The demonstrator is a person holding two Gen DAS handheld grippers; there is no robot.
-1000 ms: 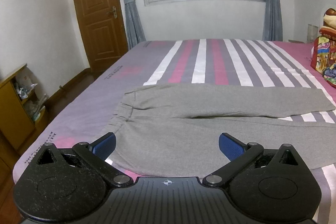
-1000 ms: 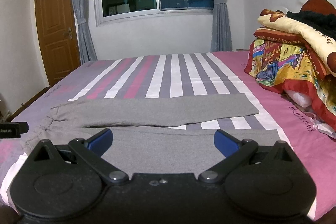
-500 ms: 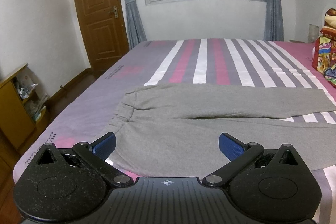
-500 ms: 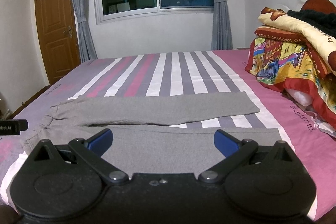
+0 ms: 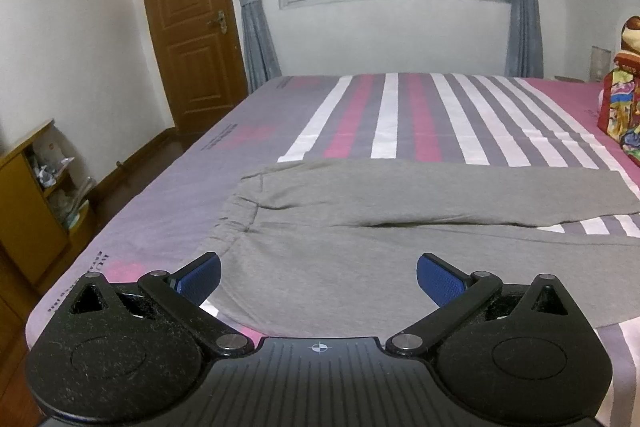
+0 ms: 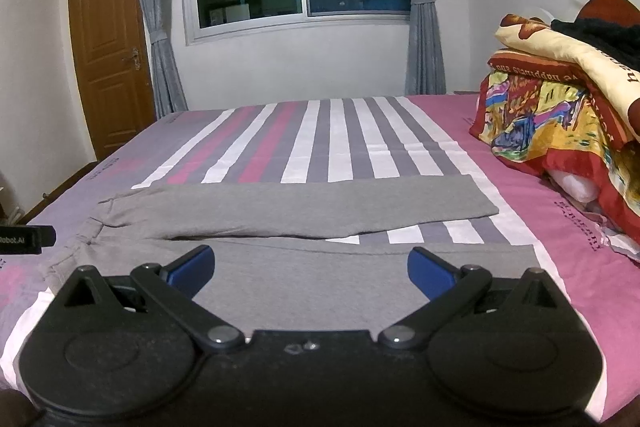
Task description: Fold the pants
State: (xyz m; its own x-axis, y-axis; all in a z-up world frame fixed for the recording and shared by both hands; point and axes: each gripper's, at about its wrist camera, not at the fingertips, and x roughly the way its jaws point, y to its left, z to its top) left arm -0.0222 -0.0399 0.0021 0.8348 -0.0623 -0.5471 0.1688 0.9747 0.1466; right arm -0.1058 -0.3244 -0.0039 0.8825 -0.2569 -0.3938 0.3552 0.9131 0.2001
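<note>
1. Grey sweatpants [image 5: 360,227] lie flat on the striped bedsheet [image 5: 400,115], directly ahead of both grippers, waistband to the left, legs running right.
2. Left gripper [image 5: 319,277]: blue-padded fingers spread wide, holding nothing, above the near leg by the waistband.
3. Right gripper [image 6: 310,267]: fingers spread wide, holding nothing, above the near leg.
4. Folded quilts [image 6: 560,107] sit far right of the right gripper, well apart from the pants.
</note>
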